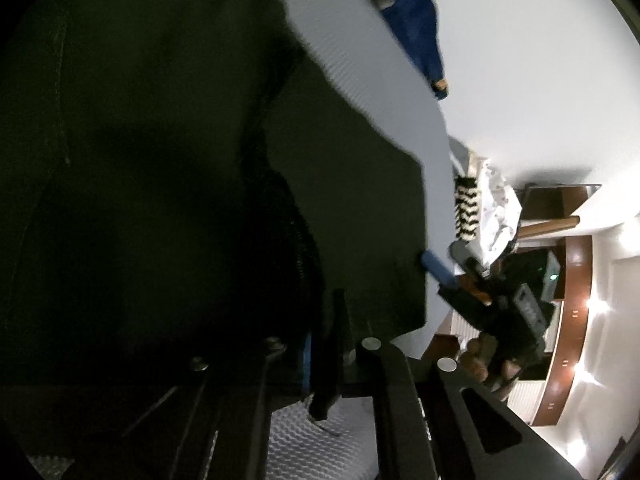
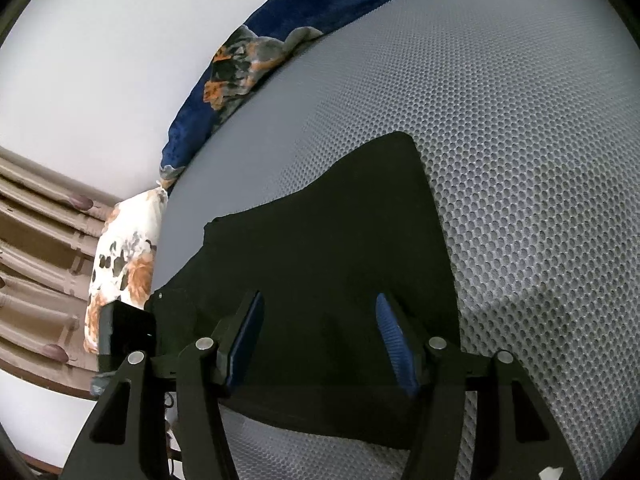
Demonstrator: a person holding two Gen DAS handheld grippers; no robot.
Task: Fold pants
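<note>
Left wrist view: dark pants (image 1: pixel 160 180) fill most of the frame, spread flat on a grey mesh mattress (image 1: pixel 360 52). At the bottom centre the left gripper (image 1: pixel 324 372) is seen with its jaws pressed together, clamped on an edge of the pants; a strip of blue pad shows beside the pinched cloth. To the right, past the pants' edge, the right gripper (image 1: pixel 440 270) is seen from the side, with one blue finger (image 1: pixel 438 268) touching the pants' border and a hand (image 1: pixel 486 360) wrapped around its handle. A blue blanket (image 1: pixel 420 28) lies along the mattress's far side against a white wall. A black-and-white patterned cloth (image 1: pixel 466 210) hangs near the mattress corner.

Right wrist view: the right gripper (image 2: pixel 320 340) points down at the pants (image 2: pixel 340 240), which lie flat on the mattress (image 2: pixel 520 160). Its jaws stand apart, with the two blue pads (image 2: pixel 394 344) spread over the cloth and nothing squeezed between them; whether the tips touch the fabric cannot be told. The blanket (image 2: pixel 280 28), with orange and grey patches, is bunched along the mattress's far edge. A floral pillow (image 2: pixel 120 264) sits at the left corner, just beside the mattress, with brown curtains (image 2: pixel 36 260) behind it.
</note>
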